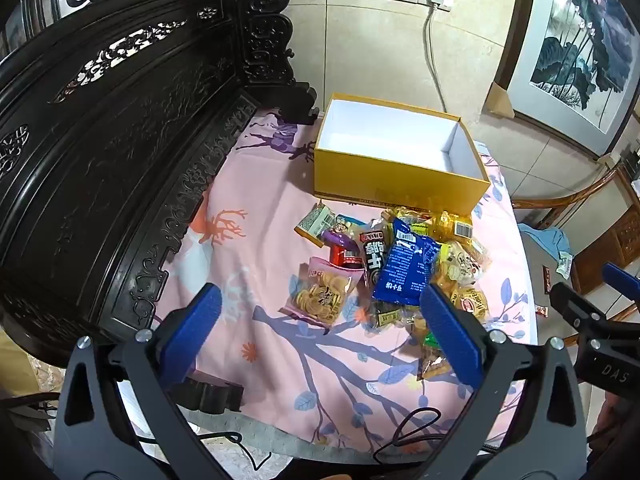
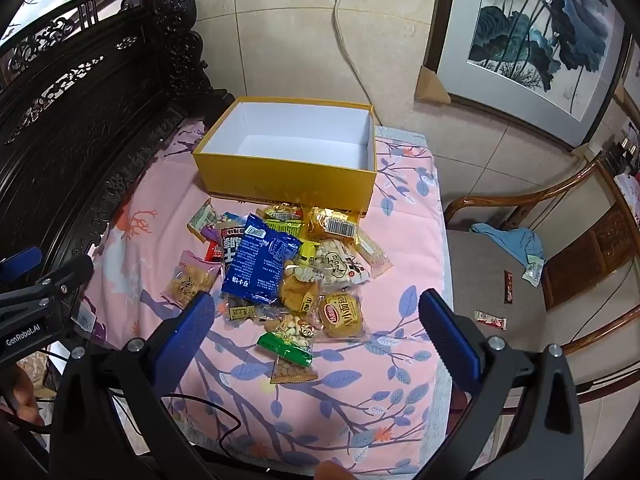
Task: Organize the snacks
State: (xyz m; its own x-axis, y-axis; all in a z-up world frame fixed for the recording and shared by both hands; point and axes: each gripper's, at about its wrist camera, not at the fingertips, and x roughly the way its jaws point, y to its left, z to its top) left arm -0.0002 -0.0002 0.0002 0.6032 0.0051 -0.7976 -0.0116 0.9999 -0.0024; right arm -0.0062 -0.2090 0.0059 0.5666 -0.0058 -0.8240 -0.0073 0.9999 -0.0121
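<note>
Plainly, nothing was in your grip: your left gripper [image 1: 320,316] and your right gripper [image 2: 316,320] both hung above the pink cloth [image 2: 404,208] with jaws spread wide and released. The heap of snacks [image 2: 280,268] lay on that cloth, just beside the near wall of the yellow box [image 2: 288,178], which stood open and bare inside. From your right gripper the heap sat at twelve o'clock, squarely between the fingers; from your left it lay toward one o'clock, so I judge your right hand the better placed. The blue packet [image 2: 260,264] on top ran its long axis roughly from six to twelve, toward the box. The left wrist view showed the pink cracker bag [image 1: 322,292] lying apart at the heap's nine o'clock edge. Only the right wrist view showed the green packet [image 2: 286,344] nearest you, and strays on the chair seat [image 2: 492,280] at three o'clock.
</note>
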